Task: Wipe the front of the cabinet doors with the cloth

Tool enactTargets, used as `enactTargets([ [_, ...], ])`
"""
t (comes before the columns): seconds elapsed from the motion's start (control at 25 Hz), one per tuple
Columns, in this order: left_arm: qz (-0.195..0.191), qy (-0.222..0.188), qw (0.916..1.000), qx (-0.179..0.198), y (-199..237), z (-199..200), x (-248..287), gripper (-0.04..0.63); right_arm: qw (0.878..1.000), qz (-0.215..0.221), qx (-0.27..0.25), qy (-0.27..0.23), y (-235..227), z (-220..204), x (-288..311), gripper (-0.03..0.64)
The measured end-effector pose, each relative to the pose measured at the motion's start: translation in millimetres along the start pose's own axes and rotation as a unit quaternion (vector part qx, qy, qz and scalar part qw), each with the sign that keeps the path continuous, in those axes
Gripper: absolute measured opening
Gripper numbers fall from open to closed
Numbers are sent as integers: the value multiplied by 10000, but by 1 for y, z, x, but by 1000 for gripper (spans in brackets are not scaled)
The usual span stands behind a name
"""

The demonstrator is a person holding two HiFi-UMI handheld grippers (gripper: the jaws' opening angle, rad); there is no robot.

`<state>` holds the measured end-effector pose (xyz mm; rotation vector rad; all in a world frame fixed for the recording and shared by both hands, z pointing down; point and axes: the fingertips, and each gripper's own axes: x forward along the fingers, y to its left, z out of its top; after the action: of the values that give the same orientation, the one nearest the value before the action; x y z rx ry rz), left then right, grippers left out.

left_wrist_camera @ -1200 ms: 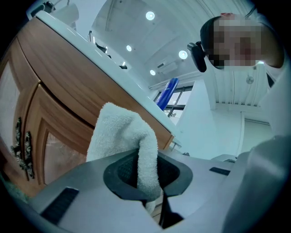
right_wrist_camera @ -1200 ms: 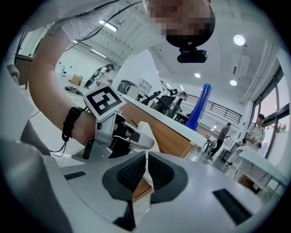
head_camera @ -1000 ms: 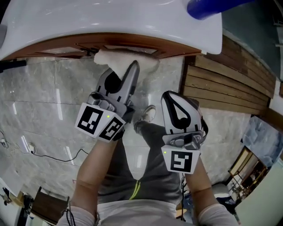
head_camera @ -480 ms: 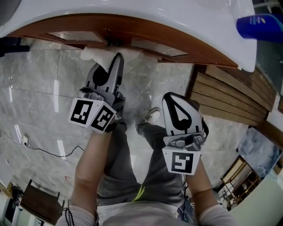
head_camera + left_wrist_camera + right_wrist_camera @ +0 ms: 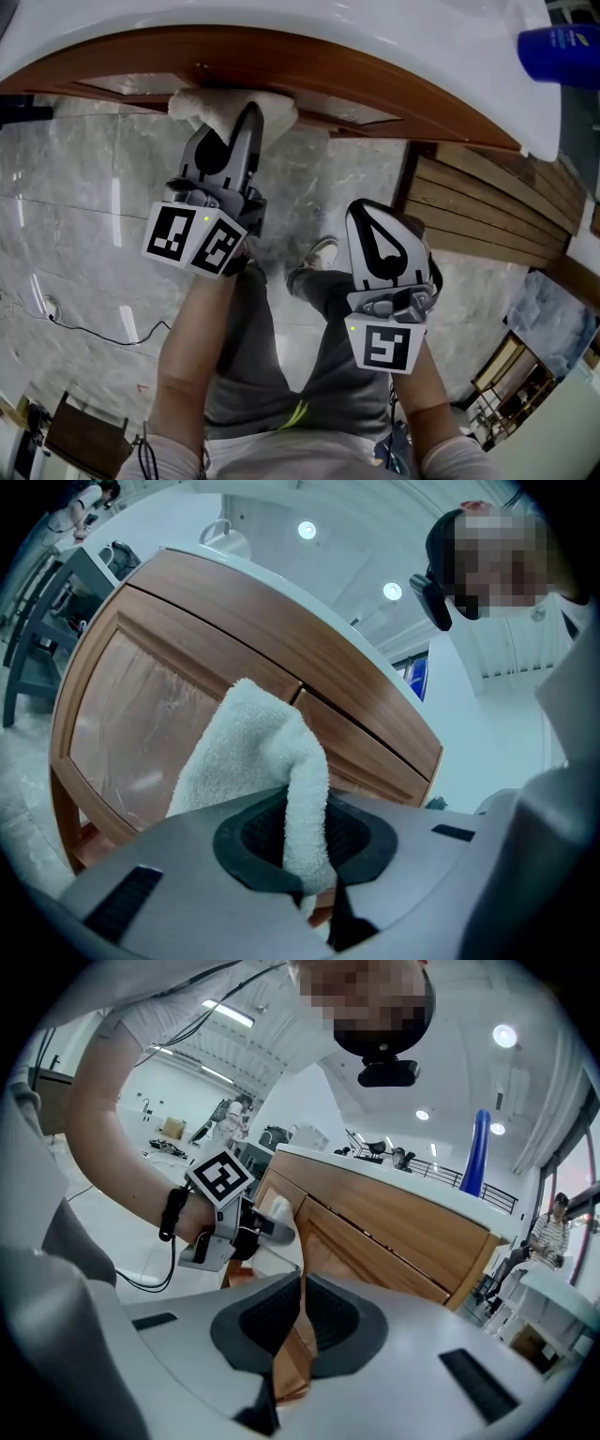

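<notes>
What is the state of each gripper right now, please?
Left gripper: closed, holding the white fluffy terry cloth.
Right gripper: closed, holding nothing.

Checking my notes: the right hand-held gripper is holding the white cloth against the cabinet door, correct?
No, it is the left hand-held gripper that is holding the white cloth against the cabinet door; the left gripper view shows the cloth clamped between its jaws.
</notes>
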<state>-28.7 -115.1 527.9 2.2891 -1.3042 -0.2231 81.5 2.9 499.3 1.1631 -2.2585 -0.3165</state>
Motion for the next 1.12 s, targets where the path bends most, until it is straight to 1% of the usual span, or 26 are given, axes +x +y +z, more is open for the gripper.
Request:
enactTargets([
  [0.28,-169,-23,9998,-75,-15,-9,13,58,9999,-85,-1,55,-9,-16,-2,44],
  [0.64,-588,90,9981,-146,-54,-29,33,57,9996,-254,43,84,-21,-33,-11,44],
  [0.88,-764,139,9967,-255,-75,-42,45,58,9993,-326,58,160,-28,-45,-19,44],
  [1.12,-1033,269,9937,-341,-106,-55,55,58,9988,-415,46,254,-38,-52,-33,44],
])
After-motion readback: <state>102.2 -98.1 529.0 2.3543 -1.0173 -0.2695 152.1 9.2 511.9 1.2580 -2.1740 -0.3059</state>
